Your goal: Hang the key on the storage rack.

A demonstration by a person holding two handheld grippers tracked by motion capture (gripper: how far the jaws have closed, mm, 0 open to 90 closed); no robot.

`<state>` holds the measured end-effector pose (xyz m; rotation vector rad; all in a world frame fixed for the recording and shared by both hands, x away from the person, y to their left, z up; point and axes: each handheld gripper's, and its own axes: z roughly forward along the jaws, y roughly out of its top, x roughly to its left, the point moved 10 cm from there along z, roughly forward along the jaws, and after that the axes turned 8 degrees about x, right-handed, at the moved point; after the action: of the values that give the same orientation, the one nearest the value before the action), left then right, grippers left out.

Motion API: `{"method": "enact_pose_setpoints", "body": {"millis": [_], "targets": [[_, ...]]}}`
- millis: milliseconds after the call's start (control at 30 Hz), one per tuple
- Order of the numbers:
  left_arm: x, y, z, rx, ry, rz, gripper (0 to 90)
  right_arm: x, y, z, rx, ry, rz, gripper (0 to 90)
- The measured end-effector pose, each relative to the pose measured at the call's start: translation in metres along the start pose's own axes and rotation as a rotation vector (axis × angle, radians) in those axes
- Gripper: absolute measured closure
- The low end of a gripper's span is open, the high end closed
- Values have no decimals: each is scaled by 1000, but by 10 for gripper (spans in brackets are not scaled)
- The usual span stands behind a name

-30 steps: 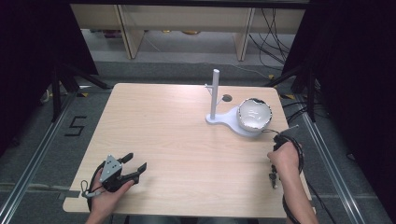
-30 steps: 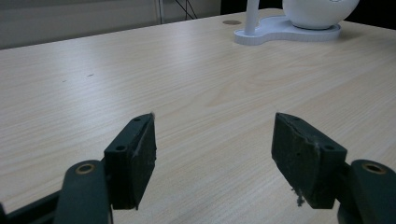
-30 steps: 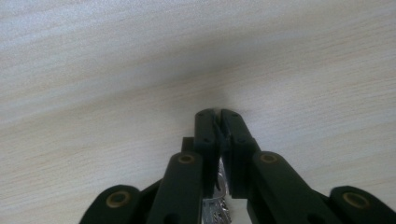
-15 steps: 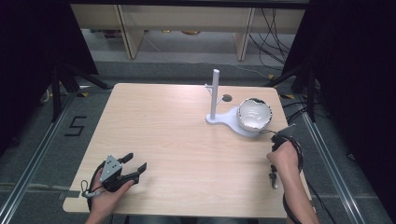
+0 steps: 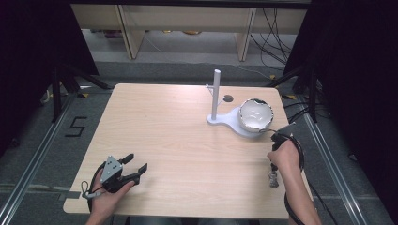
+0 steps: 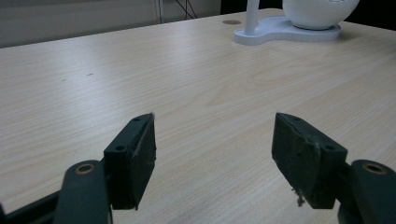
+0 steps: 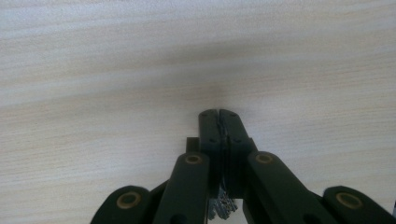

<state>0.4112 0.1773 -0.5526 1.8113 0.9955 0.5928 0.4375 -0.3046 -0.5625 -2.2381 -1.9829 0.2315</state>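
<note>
A single mark can be read: the numeral "5" (image 5: pixel 76 126), laid out in dark tape on the grey floor (image 5: pixel 42 140) just to the left of the table (image 5: pixel 187 154), beside its left edge. No other lettering, label or brand can be made out on anything else

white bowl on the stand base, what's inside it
The high view shows the white bowl on the stand base with a pale, apparently empty inside; the part behind its near rim is hidden.
</note>
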Motion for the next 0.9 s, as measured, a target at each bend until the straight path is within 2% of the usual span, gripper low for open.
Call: {"method": "enact_pose_setpoints", "body": {"millis": [33,67,100,200,233,300,333,400,433,467,500,533,567,600,633,667,733,767,800,833,867,900], "targets": [[0,0,0,1,0,2,303,5,1,-3,-4,22,29,895],[0,0,0,3,1,2,303,5,1,-4,-9,10,43,895],[0,0,0,3,1,2,303,10,0,-5,-8,27,68,895],[0,0,0,4,1,2,303,13,1,-9,-21,37,72,895],[0,0,0,2,1,2,303,8,4,-11,-52,20,8,895],[0,0,0,2,0,2,303,10,5,-15,-70,18,-12,895],[0,0,0,1,0,0,303,18,2,-17,-60,39,47,895],[0,0,0,1,0,1,303,20,3,-20,-68,45,58,895],[0,0,0,0,0,0,303,23,6,-23,-106,51,40,895],[0,0,0,0,0,0,303,24,7,-26,-119,53,25,895],[0,0,0,0,0,0,303,19,11,-27,-160,31,-46,895],[0,0,0,0,0,0,303,19,11,-27,-160,31,-46,895],[0,0,0,-1,0,-1,302,29,10,-33,-172,57,9,900],[0,0,0,1,1,-1,302,26,14,-36,-214,41,-59,900],[0,0,0,2,1,-1,302,29,15,-39,-220,52,-55,900],[0,0,0,1,1,-1,302,39,12,-40,-214,94,24,900],[0,0,0,-1,0,0,302,33,15,-40,-223,56,-64,900],[0,0,0,-2,-1,1,302,33,17,-39,-238,50,-74,900],[0,0,0,0,1,1,302,33,16,-40,-230,46,-82,900],[0,0,0,-4,0,-1,302,36,15,-38,-216,53,-48,900],[0,0,0,0,1,-2,301,35,17,-39,-228,60,-78,900],[0,0,0,0,0,-4,301,35,18,-38,-233,57,-85,900]]}}
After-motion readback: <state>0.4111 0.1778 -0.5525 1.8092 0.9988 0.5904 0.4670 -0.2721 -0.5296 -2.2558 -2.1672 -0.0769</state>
